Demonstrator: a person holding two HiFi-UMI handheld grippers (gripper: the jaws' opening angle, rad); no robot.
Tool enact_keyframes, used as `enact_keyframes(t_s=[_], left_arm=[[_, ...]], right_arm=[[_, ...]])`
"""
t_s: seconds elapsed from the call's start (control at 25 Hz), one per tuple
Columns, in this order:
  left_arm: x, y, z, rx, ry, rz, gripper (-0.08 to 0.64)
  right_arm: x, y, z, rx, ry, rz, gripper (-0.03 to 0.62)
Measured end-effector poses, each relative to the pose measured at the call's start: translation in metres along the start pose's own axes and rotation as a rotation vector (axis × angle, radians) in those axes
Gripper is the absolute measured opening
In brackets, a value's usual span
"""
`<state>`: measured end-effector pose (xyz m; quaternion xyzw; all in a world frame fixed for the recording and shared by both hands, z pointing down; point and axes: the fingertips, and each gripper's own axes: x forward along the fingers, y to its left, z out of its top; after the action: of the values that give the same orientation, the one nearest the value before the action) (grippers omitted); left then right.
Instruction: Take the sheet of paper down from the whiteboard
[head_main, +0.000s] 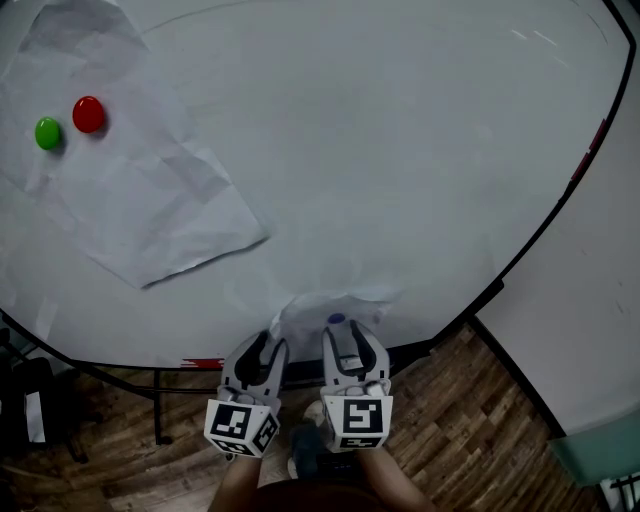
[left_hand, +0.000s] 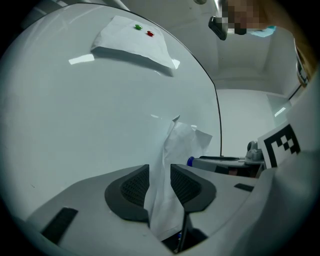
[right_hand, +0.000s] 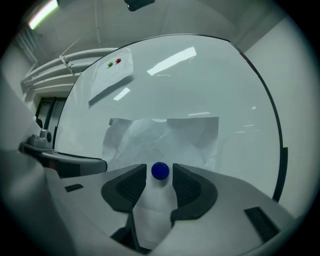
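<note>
marker cubes (head_main: 355, 420) nearest the lens, one on each claw. both claws side by side, pointing at the lower edge of the whiteboard (head_main: 400, 150).

left claw (left_hand: 160, 182): jaws apart. crumpled fold of the small sheet (left_hand: 176, 147) stands in the gap between the pads; no pinch visible.

right claw (right_hand: 160, 182): jaws wide apart. blue magnet (right_hand: 160, 171) sits between the jaw tips, a gap on either side, not gripped.

small sheet lies on the board just ahead of both claws, blue magnet on it, near edge running down between the right jaws too.

well ahead and left of the left claw: larger creased sheet (head_main: 150, 200) with a green magnet (head_main: 48, 133) and a red magnet (head_main: 89, 114) side by side on it.

wood floor (head_main: 470, 420) beneath the claws.
</note>
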<state>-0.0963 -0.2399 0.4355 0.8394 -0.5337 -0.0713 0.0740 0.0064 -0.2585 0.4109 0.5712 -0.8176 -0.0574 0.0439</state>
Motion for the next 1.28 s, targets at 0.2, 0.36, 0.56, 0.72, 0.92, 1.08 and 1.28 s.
enact_keyframes(t_s=[0.2, 0.36, 0.56, 0.72, 0.92, 1.08, 1.28], left_arm=[[0.004, -0.003, 0.004, 0.007, -0.007, -0.014, 0.137], [0.007, -0.007, 0.005, 0.007, -0.003, -0.021, 0.133], [0.01, -0.005, 0.006, 0.012, -0.006, -0.016, 0.121], [0.013, -0.003, 0.008, 0.011, -0.013, -0.003, 0.112], [0.016, -0.004, 0.005, 0.002, -0.014, 0.002, 0.075], [0.019, -0.002, 0.004, -0.027, -0.01, 0.008, 0.032], [0.018, 0.001, 0.006, -0.08, -0.028, -0.002, 0.025]], right_arm=[[0.008, 0.001, 0.001, -0.015, -0.001, -0.011, 0.161], [0.013, 0.001, -0.002, -0.038, 0.009, -0.021, 0.161], [0.015, -0.001, -0.001, -0.052, 0.0, -0.045, 0.149], [0.015, -0.001, -0.002, -0.085, -0.005, -0.052, 0.132], [0.016, -0.002, -0.002, -0.1, -0.007, -0.042, 0.137], [0.015, -0.002, -0.002, -0.096, -0.009, -0.025, 0.137], [0.015, -0.002, -0.002, -0.065, -0.005, 0.002, 0.137]])
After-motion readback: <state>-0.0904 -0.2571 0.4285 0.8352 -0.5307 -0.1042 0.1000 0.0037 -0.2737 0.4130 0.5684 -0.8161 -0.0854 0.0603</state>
